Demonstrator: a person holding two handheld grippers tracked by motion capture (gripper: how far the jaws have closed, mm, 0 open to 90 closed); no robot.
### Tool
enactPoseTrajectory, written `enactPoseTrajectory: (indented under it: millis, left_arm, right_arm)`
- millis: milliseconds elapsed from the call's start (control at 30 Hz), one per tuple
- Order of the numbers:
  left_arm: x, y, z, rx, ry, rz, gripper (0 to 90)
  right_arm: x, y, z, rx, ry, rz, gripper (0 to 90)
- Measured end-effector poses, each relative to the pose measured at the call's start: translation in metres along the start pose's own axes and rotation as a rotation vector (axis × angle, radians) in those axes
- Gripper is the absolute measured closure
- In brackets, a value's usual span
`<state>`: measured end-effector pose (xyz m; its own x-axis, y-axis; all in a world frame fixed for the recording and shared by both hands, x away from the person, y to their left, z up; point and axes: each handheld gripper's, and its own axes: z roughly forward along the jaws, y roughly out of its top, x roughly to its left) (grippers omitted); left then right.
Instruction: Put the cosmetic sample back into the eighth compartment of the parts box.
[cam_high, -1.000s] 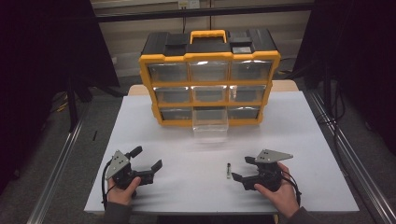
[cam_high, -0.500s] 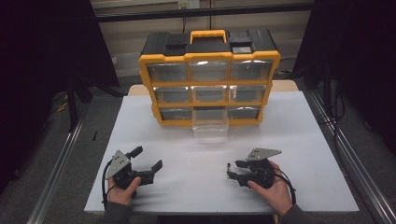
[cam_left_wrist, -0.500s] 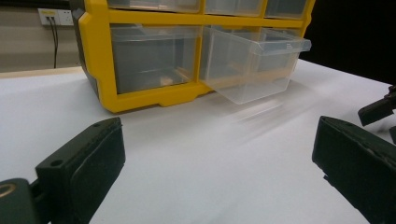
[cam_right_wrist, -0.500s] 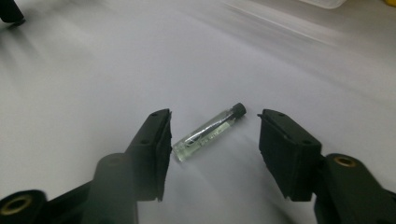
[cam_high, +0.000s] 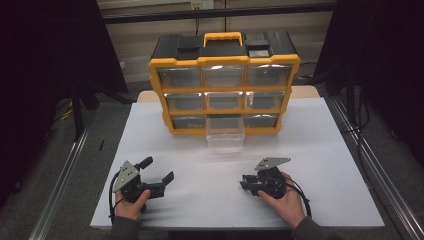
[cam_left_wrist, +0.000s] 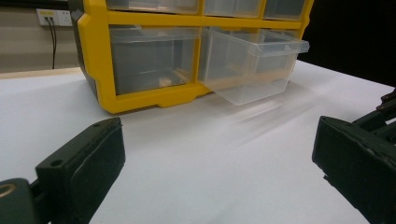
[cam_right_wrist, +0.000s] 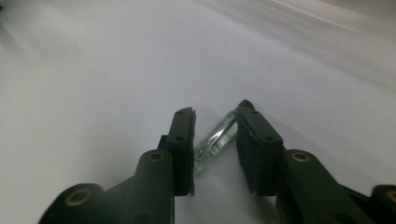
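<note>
- The small thing between the jaws of the right claw (cam_right_wrist: 215, 140) was hard to name: a slim clear tube (cam_right_wrist: 215, 138) with a dark end, lying slantwise on the white table (cam_right_wrist: 93, 70). From the high view it was hidden under the right claw (cam_high: 251, 181) and the person's right hand (cam_high: 280, 196).
- Whether those jaws actually pinched the tube, I could not tell; they stood narrow, close on either side of it, with a sliver of gap showing by the left jaw.
- The left claw (cam_high: 159, 171) was spread wide with nothing between its jaws, held low over the table by the left hand (cam_high: 131, 202) near the front edge.
- The yellow and black drawer cabinet (cam_high: 224, 82) stood at the far side of the table, its carry handle (cam_high: 221, 37) on top. Its bottom middle clear drawer (cam_high: 225, 133) was pulled out towards the person; in the left gripper view the drawer (cam_left_wrist: 252, 63) tilted down a little.
- What lay in the other drawers was too murky to make out.
- Open white table lay between the claws and the cabinet, and the two claws were well apart.
</note>
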<state>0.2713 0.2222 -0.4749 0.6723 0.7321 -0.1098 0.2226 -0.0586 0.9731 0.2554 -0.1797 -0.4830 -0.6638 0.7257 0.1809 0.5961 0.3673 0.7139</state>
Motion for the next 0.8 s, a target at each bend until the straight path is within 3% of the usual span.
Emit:
enactPoseTrajectory:
  millis: [67, 333, 533, 600, 800]
  left_arm:
    - [0.0001, 0.0000, 0.0000, 0.001, 0.003, 0.003, 2.7]
    - [-0.0003, -0.0001, 0.0007, 0.002, 0.002, 0.000, 2.7]
    - [0.0003, 0.0004, 0.0006, 0.003, 0.002, 0.005, 2.7]
    - [0.0004, 0.0004, 0.0005, 0.006, 0.002, 0.007, 2.7]
    - [-0.0002, 0.0006, 0.0015, -0.005, 0.001, -0.001, 2.7]
  right_arm:
    - [0.0000, 0.0000, -0.0003, 0.009, -0.019, -0.011, 76.3]
    - [0.0004, 0.0004, 0.0001, 0.014, -0.037, -0.045, 81.3]
    - [0.0021, -0.0005, -0.0009, 0.011, -0.044, -0.020, 81.6]
    - [-0.0019, -0.0001, -0.0017, 0.007, 0.001, -0.001, 81.6]
    - [-0.0025, 0.0018, -0.0044, -0.006, 0.044, 0.002, 81.6]
